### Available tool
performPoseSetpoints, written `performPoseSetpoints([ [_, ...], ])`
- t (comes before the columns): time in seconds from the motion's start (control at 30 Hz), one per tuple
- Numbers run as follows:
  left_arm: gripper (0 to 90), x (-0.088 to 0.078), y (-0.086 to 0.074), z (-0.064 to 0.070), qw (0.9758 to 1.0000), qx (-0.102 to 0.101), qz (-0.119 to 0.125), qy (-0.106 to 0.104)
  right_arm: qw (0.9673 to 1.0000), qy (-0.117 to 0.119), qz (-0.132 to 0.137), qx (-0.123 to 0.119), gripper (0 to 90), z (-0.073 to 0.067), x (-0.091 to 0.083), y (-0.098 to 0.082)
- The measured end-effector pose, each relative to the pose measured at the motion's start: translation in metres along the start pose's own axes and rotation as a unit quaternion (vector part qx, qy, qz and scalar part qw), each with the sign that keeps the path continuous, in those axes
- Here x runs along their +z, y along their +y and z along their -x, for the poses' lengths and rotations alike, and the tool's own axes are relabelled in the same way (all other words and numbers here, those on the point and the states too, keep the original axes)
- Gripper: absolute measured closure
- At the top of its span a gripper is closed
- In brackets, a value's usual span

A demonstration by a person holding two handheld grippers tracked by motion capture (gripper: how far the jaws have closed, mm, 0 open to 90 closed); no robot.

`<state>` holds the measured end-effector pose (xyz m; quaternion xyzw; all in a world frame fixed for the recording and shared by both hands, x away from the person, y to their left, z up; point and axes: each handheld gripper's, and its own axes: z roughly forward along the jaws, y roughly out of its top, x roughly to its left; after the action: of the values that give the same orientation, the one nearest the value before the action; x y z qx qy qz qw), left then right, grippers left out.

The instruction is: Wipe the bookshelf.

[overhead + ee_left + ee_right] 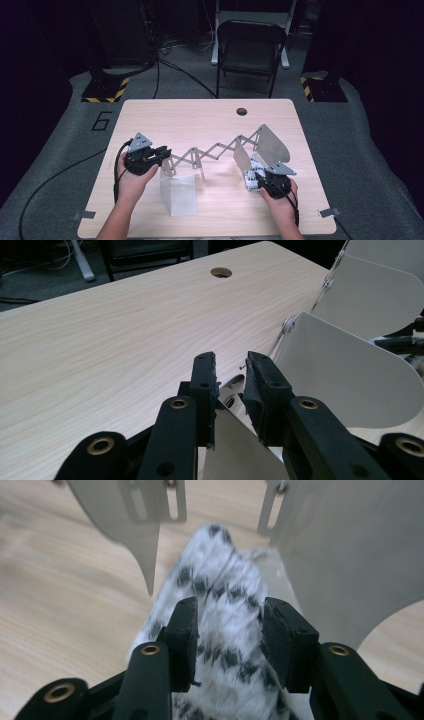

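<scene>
Metal makes up the expanding scissor rack (210, 152) that spans the counter (150, 115) from left to right, with a curved plate (272, 142) at its right end and a pale plate (177, 195) standing near the front edge. Between the right plates lies a white cloth with black spots (220, 615). The right tool (227, 630) sits at the near right; its jaws straddle the cloth, with the pads close against the fabric, and I cannot tell whether they press. The left tool (231, 385) holds its jaws a little apart around the thin left end of the rack, and whether they pinch it is unclear. Bare wood stretches far back to a round hole (242, 111).
</scene>
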<state>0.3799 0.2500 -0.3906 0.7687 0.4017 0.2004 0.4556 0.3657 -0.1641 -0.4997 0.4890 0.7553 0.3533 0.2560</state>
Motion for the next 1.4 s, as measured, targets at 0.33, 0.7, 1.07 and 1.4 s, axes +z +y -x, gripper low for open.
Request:
performPoseSetpoints([
  [0.33,74.8,0.000,0.000,0.002,1.0000,0.005,-0.002,0.006,0.9995,-0.023,-0.022,-0.004,73.8,-0.003,0.029,0.006],
  [0.7,74.8,0.000,0.000,0.002,1.0000,-0.001,-0.001,0.007,0.9982,-0.014,-0.058,0.010,70.7,0.004,0.034,0.014],
  [1.07,74.7,0.000,-0.002,0.003,1.0000,0.002,0.004,0.009,0.9969,-0.026,-0.065,0.034,73.1,0.004,0.038,0.019],
  [1.4,74.6,0.002,-0.002,0.004,0.9998,-0.007,0.010,0.015,0.9977,-0.045,-0.048,0.016,73.3,0.007,0.056,0.027],
])
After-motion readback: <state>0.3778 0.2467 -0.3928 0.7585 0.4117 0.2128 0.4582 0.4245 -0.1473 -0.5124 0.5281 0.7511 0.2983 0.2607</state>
